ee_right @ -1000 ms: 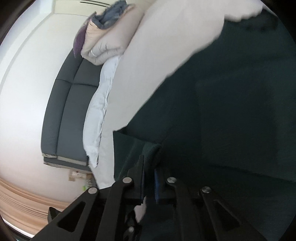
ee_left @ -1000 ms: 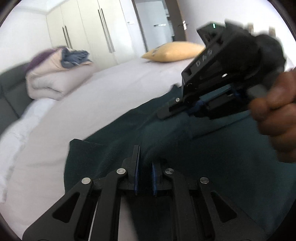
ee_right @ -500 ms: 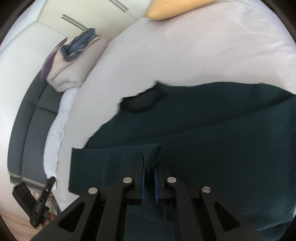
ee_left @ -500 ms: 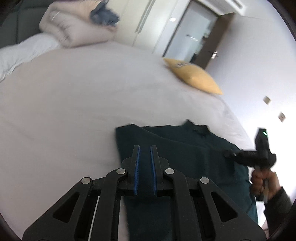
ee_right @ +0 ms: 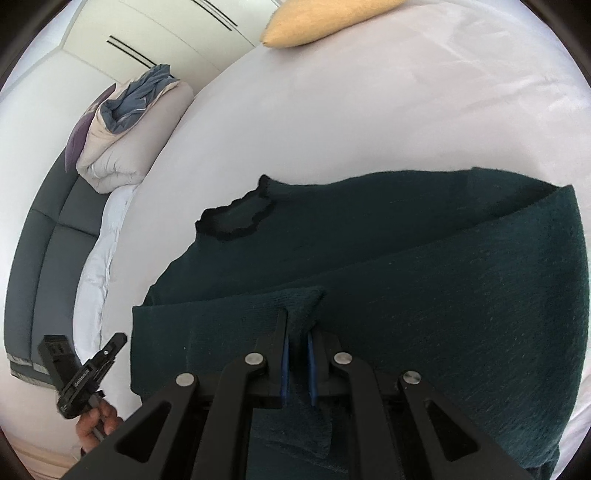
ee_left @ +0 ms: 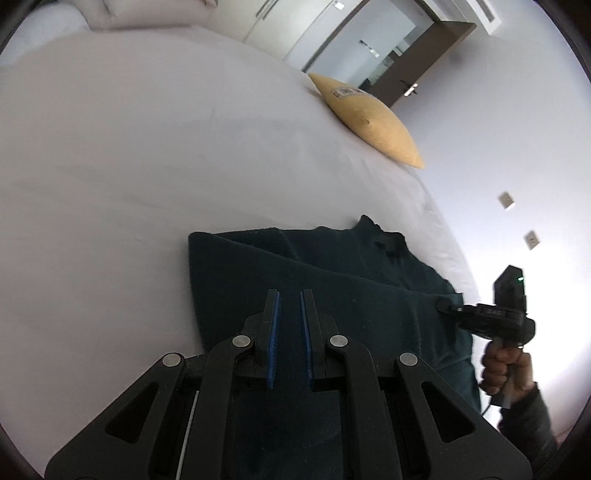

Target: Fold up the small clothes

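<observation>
While the dark green sweater (ee_right: pixel 424 295) lay on the white bed (ee_left: pixel 147 155), the right gripper (ee_right: pixel 296 354) pinched its soft, fuzzy cuff. The left gripper (ee_left: pixel 289 332) hung over it, slightly apart, holding nothing. I think laying that sleeve flat and straight would make a neat fold.

The sweater (ee_right: pixel 424 295) is running under the right gripper (ee_right: pixel 296 332) and off the bottom edge; the folded duvet (ee_left: pixel 147 14) is getting cropped at the top.
</observation>
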`<state>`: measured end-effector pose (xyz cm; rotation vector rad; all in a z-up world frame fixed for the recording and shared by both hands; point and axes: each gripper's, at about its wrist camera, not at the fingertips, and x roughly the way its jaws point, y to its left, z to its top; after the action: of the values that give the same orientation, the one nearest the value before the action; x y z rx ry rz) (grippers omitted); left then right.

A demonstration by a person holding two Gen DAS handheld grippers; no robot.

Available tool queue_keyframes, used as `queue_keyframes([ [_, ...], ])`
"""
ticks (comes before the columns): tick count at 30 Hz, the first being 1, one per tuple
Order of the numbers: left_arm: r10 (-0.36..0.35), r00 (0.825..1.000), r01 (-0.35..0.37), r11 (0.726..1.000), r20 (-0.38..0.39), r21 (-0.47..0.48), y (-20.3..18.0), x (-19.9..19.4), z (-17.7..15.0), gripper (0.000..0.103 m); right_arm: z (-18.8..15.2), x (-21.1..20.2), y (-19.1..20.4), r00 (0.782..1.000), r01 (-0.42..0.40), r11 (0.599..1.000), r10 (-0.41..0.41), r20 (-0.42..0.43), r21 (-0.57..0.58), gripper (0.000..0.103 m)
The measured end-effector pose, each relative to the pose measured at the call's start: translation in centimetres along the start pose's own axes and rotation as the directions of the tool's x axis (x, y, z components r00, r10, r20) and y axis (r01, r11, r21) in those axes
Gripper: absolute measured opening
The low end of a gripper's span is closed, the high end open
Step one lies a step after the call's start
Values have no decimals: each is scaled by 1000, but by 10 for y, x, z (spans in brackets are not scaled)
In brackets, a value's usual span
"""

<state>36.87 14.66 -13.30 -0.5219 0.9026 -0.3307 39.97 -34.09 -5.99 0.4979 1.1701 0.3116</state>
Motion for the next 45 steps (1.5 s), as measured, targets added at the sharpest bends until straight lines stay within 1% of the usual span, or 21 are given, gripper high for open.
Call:
queue_keyframes([
  [3, 7, 998, -11, 998, -66, -62, 27, 26, -1, 10, 5, 0, -13, 1000, 7, 999, -7, 10, 37, 10],
  [4, -16, 998, 12, 998, -63, -70, 34, 32, -5, 10, 6, 2, -18, 1000, -5, 998, 4, 11, 58, 9],
  [5, -50, 998, 48, 996, -28, -78, 42, 32, -8, 10, 7, 4, -21, 1000, -14, 997, 13, 11, 72, 9],
  [6, -64, 998, 62, 994, -22, -89, 45, 34, -9, 10, 6, 5, -22, 1000, -15, 997, 14, 13, 75, 8],
  [9, -64, 998, 62, 994, -22, -89, 45, 33, -8, 10, 4, 4, -22, 1000, -25, 997, 24, 20, 70, 10],
  [11, -75, 997, 74, 995, -21, -63, 36, 23, -9, 10, 3, 1, -21, 999, -36, 996, 35, 15, 86, 14],
  [13, -83, 995, 81, 996, -49, -40, 28, 27, -9, 10, -1, -5, -16, 999, -31, 998, 30, 17, 55, 21],
  [18, -62, 995, 64, 998, -80, 25, 16, 23, -25, 10, -22, -12, -12, 1000, -24, 1000, 24, -2, 13, 24],
  [21, -38, 995, 43, 998, -91, 53, 14, 14, -37, 10, -29, -13, -12, 1000, -3, 1000, 3, -5, -24, 21],
  [24, -24, 995, 32, 996, -99, 79, 13, 2, -51, 10, -33, -20, -17, 1000, -11, 1000, 11, 3, 7, 21],
  [29, 33, 996, -21, 990, -87, 141, 4, 1, -70, 10, -44, -27, -17, 999, 32, 999, -31, 13, -24, 21],
  [31, 57, 995, -44, 985, -77, 166, -1, 1, -74, 10, -46, -23, -21, 999, 37, 999, -36, 21, -37, 17],
  [32, 65, 995, -53, 986, -74, 158, -2, -3, -76, 10, -46, -21, -24, 999, 32, 998, -31, 25, -49, 17],
  [34, 61, 995, -51, 992, -76, 119, -2, -12, -79, 10, -45, -24, -34, 999, -17, 1000, 17, 42, 5, 17],
  [35, 74, 993, -65, 993, -89, 100, -2, -19, -85, 10, -45, -28, -39, 998, -37, 998, 35, 51, 53, 18],
  [36, 83, 992, -74, 993, -98, 95, -2, -24, -90, 10, -46, -35, -43, 997, -40, 995, 32, 76, 95, 23],
  [40, 75, 993, -68, 995, -90, 78, -6, -61, -124, 10, -62, -77, -43, 981, 66, 992, -84, 173, 112, 51],
  [42, 69, 995, -67, 997, -73, 35, -7, -84, -145, 11, -80, -102, -40, 974, 77, 993, -95, 205, 95, 53],
  [43, 61, 995, -60, 998, -74, 19, -7, -92, -155, 15, -93, -116, -39, 972, 60, 995, -77, 222, 84, 55],
  [44, 51, 996, -51, 999, -72, -1, -9, -101, -170, 25, -105, -128, -38, 969, 54, 996, -69, 237, 69, 57],
  [45, 38, 997, -39, 999, -70, -17, -10, -108, -180, 33, -120, -141, -37, 966, 58, 997, -68, 250, 48, 62],
])
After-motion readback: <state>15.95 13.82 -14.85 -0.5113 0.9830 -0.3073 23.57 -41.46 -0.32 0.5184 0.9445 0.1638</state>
